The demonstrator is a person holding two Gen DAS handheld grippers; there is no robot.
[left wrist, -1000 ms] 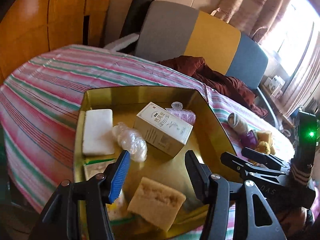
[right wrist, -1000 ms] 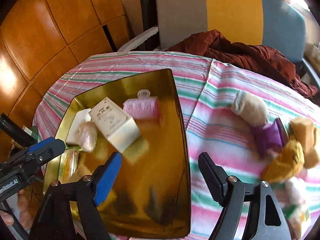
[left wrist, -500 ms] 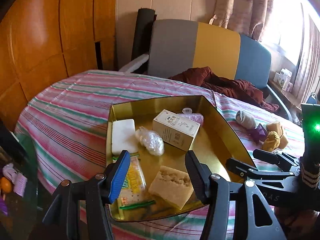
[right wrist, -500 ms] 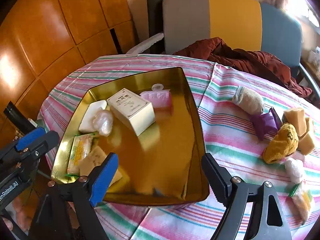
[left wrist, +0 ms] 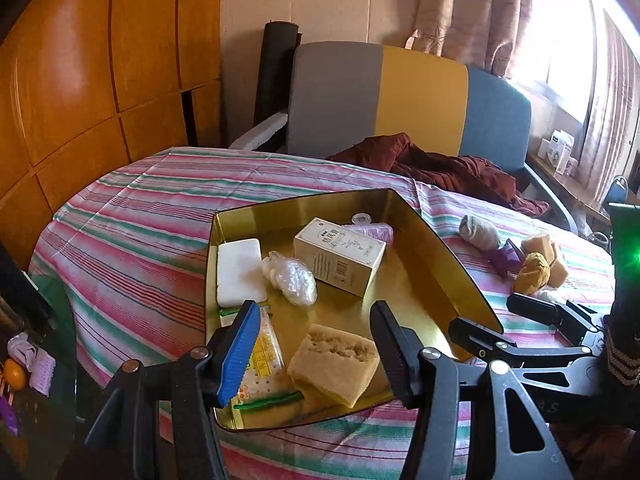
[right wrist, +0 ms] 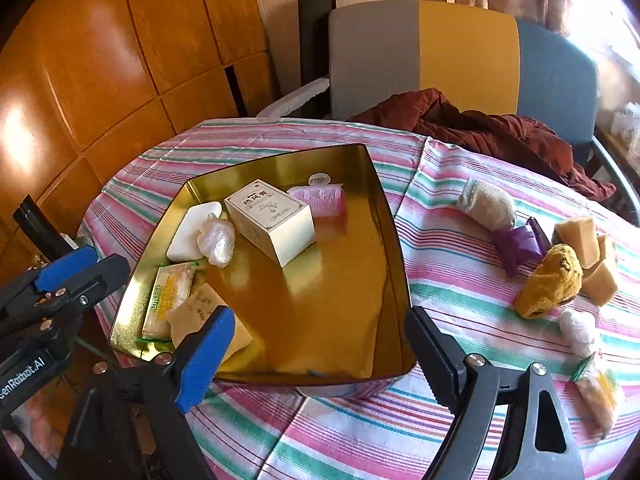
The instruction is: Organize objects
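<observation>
fingers of your left gripper (left wrist: 314, 344) and right gripper (right wrist: 320, 354) are spread wide, holding nothing, above the near edge of the shiny gold metal tray (right wrist: 376, 216) on the striped table (right wrist: 440, 280). inside the tray lie a cream cardboard box (right wrist: 272, 220), pink hair roller (right wrist: 318, 200), white soap bar (left wrist: 240, 270) and tan sponge (left wrist: 334, 364).

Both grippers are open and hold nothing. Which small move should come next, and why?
Probably the right gripper should swing right toward the rolled beige sock. The gold tray already holds several items, while the sock, the mustard sock and the sponge blocks lie loose on the striped tablecloth on that side. Its jaws stand wide apart, ready to grasp.
</observation>
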